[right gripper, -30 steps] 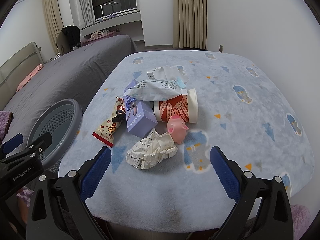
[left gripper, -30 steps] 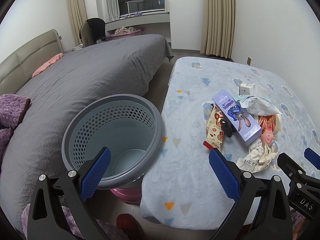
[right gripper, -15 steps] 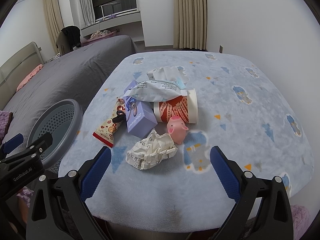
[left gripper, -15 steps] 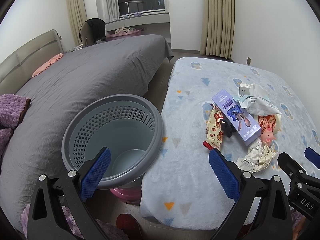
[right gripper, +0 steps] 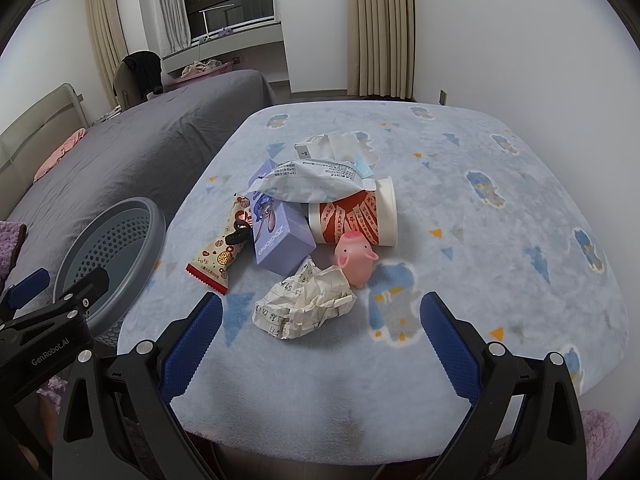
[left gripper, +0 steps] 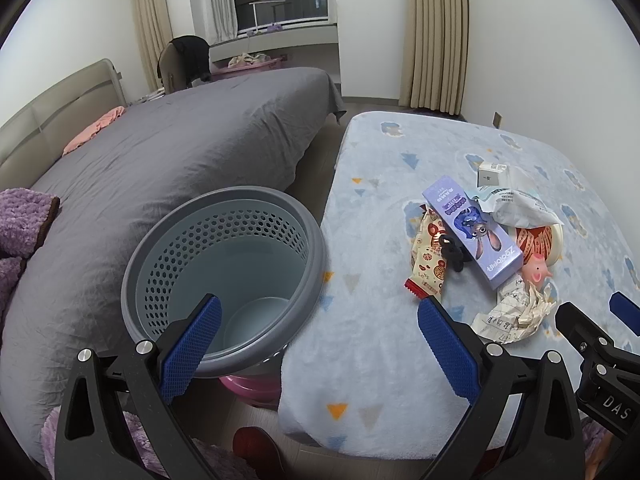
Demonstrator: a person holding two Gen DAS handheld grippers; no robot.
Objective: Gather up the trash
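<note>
A heap of litter lies on the blue blanket-covered table (right gripper: 500, 248): crumpled paper (right gripper: 306, 304), a purple box (right gripper: 278, 228), a red-and-white cup on its side (right gripper: 356, 218), a white foil bag (right gripper: 316, 180), a snack wrapper (right gripper: 218, 258) and a pink pig toy (right gripper: 356, 256). My right gripper (right gripper: 320, 342) is open, just short of the crumpled paper. My left gripper (left gripper: 318, 346) is open and empty, over the gap between the grey perforated basket (left gripper: 224, 276) and the table edge. The basket looks empty. The paper (left gripper: 516, 312) and box (left gripper: 472, 228) also show in the left wrist view.
A grey-covered bed (left gripper: 168, 152) lies left of the basket, with purple fabric (left gripper: 22, 220) at its near end. A pink object (left gripper: 252, 388) sits under the basket. A small white box (right gripper: 310, 146) lies behind the heap. Curtains and a wall stand behind the table.
</note>
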